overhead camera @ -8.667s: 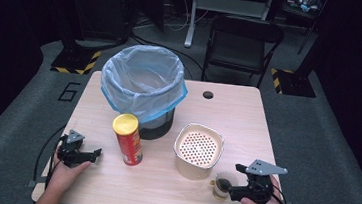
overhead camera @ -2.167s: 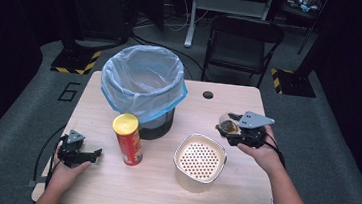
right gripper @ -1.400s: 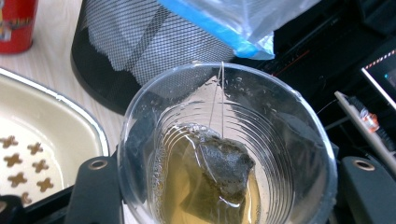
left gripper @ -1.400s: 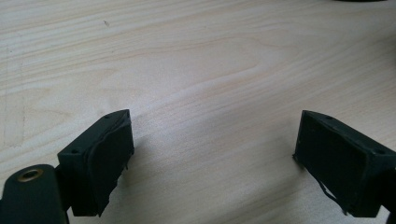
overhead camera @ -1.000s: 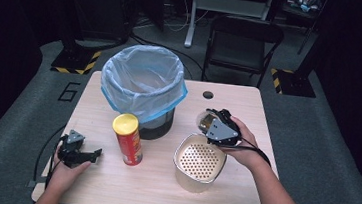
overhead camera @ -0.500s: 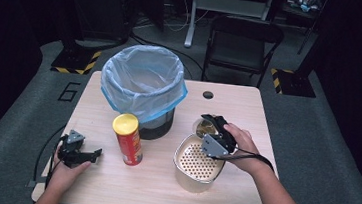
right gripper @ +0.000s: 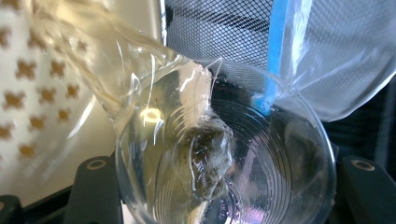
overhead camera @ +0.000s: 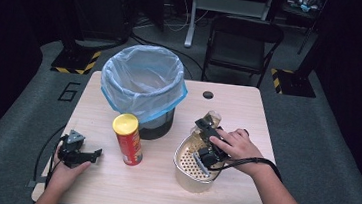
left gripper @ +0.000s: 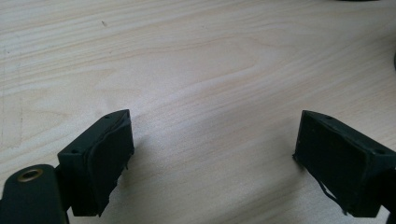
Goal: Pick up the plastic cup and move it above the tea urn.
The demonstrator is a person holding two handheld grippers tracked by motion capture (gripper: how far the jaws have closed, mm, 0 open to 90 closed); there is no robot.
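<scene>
Flanking the strainer (overhead camera: 190,169): chip can (overhead camera: 127,138), lined bin (overhead camera: 143,86) close behind.

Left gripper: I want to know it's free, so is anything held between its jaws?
No; the left gripper has its jaws wide apart with bare wooden table between them.

Clear ribbed plastic cup (right gripper: 224,154) is clamped between my right jaws, tipped over the rim of the cream perforated metal strainer basket (overhead camera: 189,164). Pale yellowish liquid (right gripper: 107,60) streams from the cup lip into the basket. Dark soggy clump (right gripper: 208,156) sits inside the cup. Basket rests on the table, right of centre.
</scene>
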